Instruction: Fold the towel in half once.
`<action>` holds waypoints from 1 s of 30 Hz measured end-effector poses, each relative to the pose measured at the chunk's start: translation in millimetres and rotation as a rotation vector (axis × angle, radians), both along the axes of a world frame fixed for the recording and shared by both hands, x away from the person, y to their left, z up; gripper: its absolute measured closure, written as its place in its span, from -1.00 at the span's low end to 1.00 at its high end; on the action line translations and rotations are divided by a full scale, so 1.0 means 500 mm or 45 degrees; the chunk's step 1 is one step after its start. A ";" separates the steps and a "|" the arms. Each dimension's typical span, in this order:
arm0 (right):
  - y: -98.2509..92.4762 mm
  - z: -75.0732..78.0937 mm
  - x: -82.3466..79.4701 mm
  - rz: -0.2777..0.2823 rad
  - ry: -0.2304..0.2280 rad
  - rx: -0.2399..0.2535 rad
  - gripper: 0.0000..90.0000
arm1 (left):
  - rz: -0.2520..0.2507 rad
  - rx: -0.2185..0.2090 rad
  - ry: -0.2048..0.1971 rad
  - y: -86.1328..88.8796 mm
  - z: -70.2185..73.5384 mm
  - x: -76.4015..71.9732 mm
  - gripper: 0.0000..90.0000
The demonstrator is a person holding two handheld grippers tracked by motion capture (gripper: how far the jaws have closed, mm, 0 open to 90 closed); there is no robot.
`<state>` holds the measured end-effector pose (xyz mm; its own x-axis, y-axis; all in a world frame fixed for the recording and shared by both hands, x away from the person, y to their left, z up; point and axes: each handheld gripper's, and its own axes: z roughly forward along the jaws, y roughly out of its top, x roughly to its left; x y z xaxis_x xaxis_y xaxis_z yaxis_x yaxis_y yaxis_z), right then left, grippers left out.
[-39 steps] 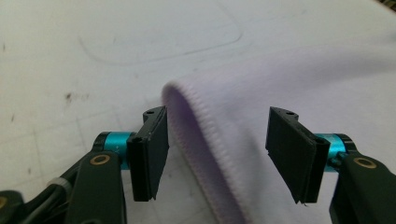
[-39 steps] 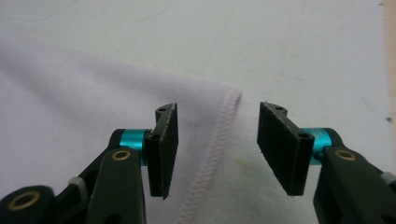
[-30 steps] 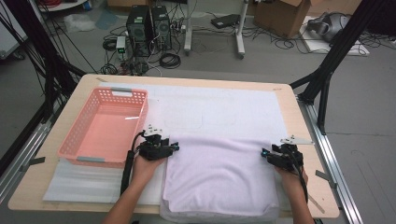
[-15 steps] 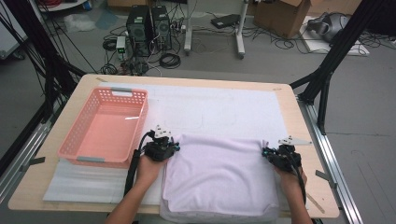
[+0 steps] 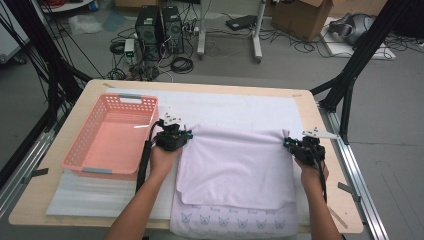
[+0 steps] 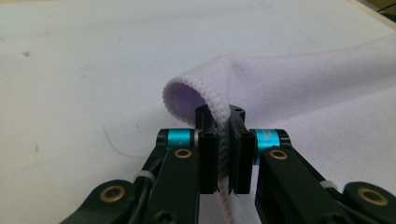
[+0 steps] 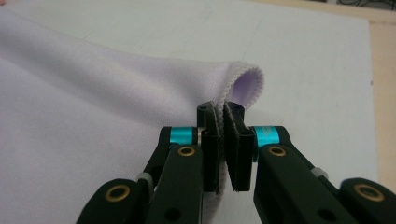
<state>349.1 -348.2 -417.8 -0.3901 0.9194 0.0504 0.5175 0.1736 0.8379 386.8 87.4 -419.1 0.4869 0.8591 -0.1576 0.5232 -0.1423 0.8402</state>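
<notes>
While both hands hold their tools over the middle of the table [image 5: 320, 107], the left gripper [image 5: 188, 134] pinches the far left corner of a pale lilac towel [image 5: 235, 167] and the right gripper [image 5: 287, 143] pinches its far right corner. Seen from the left gripper view, the left gripper [image 6: 223, 154] has its two black jaws clamped on the towel's stitched hem [image 6: 187, 86], having just closed on it, and the fabric curls up in a small loop just beyond the tips. Seen from the right gripper view, the right gripper [image 7: 223, 149] grips the hem [image 7: 245, 74] the same way, its jaws likewise just closed on the cloth, with the corner rolled over above them. Between the two grippers the far edge of the towel is stretched in a nearly straight line and lifted a little off the white mat [image 5: 240, 107] that covers the tabletop. Most of the towel lies folded over itself toward the near side, where a lower layer printed with small cat faces [image 5: 232, 222] shows along the near edge. Left of the left hand [image 5: 162, 155] stands a pink plastic basket [image 5: 85, 145], close beside the towel and apart from it. Both forearms come in from the near edge of the table.
</notes>
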 end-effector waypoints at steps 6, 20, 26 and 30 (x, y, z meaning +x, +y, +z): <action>0.007 0.012 0.068 -0.039 0.000 -0.019 0.90 | 0.044 -0.030 -0.016 0.000 0.007 0.058 0.87; 0.024 0.014 0.160 -0.096 -0.025 -0.019 0.90 | 0.083 -0.059 -0.025 0.007 -0.006 0.126 0.87; 0.034 0.005 0.168 -0.120 0.008 -0.016 0.71 | 0.112 -0.105 0.025 0.019 -0.009 0.126 0.36; 0.032 0.007 0.161 -0.116 0.027 -0.002 0.57 | 0.042 -0.071 0.089 0.019 -0.008 0.115 0.17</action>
